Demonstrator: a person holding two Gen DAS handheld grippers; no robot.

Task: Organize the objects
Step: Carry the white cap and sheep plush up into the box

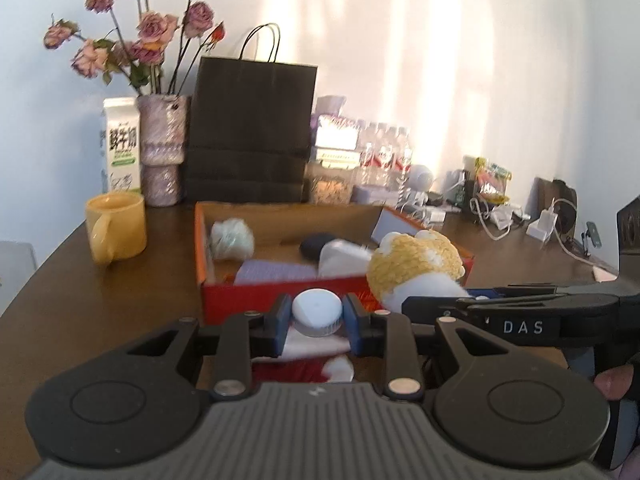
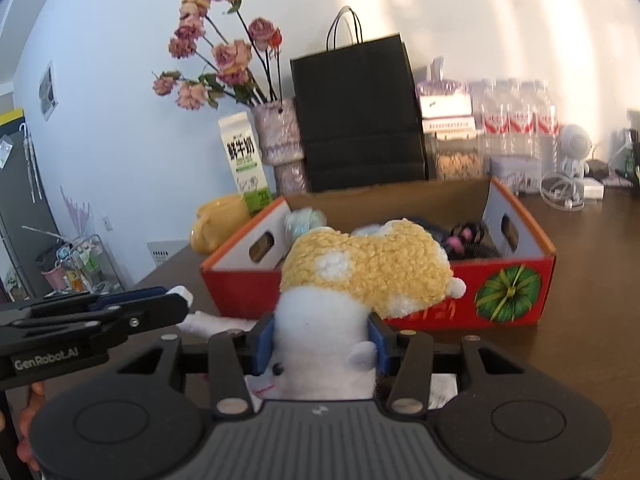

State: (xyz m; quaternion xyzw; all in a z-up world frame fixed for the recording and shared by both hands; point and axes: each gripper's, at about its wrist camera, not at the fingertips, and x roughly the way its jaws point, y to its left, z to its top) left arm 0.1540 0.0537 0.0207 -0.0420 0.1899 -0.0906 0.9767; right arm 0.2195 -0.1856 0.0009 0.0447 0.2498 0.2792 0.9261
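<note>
My left gripper (image 1: 316,316) is shut on a bottle with a white cap (image 1: 316,310) and a red and white label, held just in front of the red cardboard box (image 1: 280,298). My right gripper (image 2: 322,336) is shut on the white body of a yellow and white plush toy (image 2: 360,268), whose woolly head hangs over the box's near wall (image 2: 440,304). In the left wrist view the plush toy (image 1: 416,268) and the right gripper (image 1: 408,304) sit to the right. The left gripper (image 2: 182,300) shows at the left of the right wrist view. Inside the box lie a pale ball (image 1: 232,238), a dark object (image 1: 316,246) and a lilac item (image 1: 276,272).
Left of the box stands a yellow mug (image 1: 116,228). Along the wall are a milk carton (image 1: 120,144), a vase of dried roses (image 1: 162,148), a black paper bag (image 1: 250,132) and water bottles (image 1: 384,152). Chargers and cables (image 1: 500,216) lie at the right on the brown table (image 1: 140,292).
</note>
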